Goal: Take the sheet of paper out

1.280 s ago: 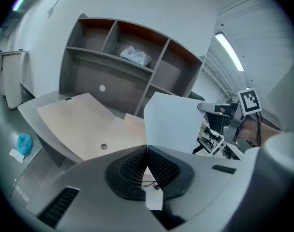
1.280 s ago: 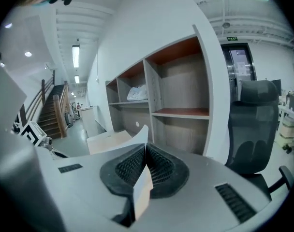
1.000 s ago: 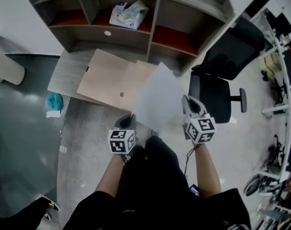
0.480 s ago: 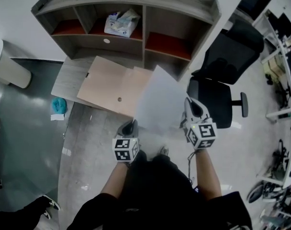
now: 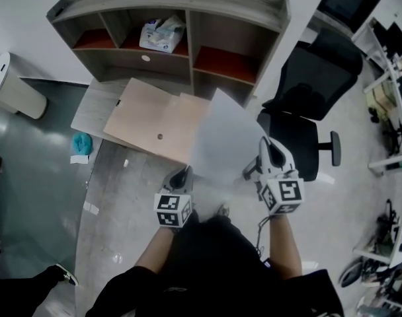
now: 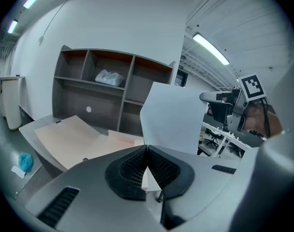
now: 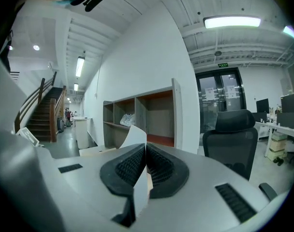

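A white sheet of paper (image 5: 227, 140) hangs in the air in front of me, above the floor and near the desk's front edge. My left gripper (image 5: 185, 172) is shut on its lower left corner. My right gripper (image 5: 267, 144) is shut on its right edge. In the left gripper view the sheet of paper (image 6: 172, 115) rises from between the closed pads (image 6: 159, 168). The right gripper view shows the sheet of paper (image 7: 135, 135) edge-on, pinched between the dark ribbed pads (image 7: 130, 167).
A grey desk (image 5: 95, 104) carries light wooden boards (image 5: 148, 117) and a shelf unit (image 5: 174, 18) with a white bag (image 5: 158, 33) in one compartment. A black office chair (image 5: 307, 111) stands at the right. A teal cloth (image 5: 81, 143) lies on the floor at the left.
Both grippers have risen with the sheet held between them, and they have shifted slightly right in the head view. The grip on the paper is unchanged.
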Tool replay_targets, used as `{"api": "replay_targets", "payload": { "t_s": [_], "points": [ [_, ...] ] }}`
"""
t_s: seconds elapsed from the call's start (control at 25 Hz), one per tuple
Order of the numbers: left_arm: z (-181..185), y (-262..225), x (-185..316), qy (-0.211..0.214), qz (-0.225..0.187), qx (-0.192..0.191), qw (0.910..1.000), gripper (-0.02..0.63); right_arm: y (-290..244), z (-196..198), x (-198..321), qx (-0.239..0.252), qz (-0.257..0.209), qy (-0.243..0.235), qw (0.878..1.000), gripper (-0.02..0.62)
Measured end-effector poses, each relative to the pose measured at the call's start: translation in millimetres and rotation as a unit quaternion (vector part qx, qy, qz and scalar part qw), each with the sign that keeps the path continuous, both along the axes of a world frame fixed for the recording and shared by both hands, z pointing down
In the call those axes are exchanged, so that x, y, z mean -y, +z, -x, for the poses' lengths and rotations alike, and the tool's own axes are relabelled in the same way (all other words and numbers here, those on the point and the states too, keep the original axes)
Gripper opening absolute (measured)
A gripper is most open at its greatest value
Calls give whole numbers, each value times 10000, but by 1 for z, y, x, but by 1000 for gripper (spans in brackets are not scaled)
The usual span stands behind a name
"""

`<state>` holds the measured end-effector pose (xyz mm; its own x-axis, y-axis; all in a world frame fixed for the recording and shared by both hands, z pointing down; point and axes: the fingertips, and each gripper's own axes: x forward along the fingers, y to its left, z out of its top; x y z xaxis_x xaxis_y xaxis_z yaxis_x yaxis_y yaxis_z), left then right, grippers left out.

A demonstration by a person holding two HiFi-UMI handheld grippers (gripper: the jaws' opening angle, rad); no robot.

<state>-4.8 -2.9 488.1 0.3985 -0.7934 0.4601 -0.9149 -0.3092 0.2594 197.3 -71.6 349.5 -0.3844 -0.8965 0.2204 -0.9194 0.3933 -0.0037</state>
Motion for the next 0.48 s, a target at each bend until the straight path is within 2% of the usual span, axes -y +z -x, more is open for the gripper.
{"api": "replay_targets", "payload": {
  "t_s": [0.2, 0.48],
  "points": [
    [-6, -4, -7, -14, -2, -3, 10000, 43, -6, -10, -6, 36, -168, 9, 9999, 15],
    [-9, -3, -13, 23, -5, 69, 10000, 43, -6, -15, -13, -4, -172, 59, 9998, 15]
  ]
}}
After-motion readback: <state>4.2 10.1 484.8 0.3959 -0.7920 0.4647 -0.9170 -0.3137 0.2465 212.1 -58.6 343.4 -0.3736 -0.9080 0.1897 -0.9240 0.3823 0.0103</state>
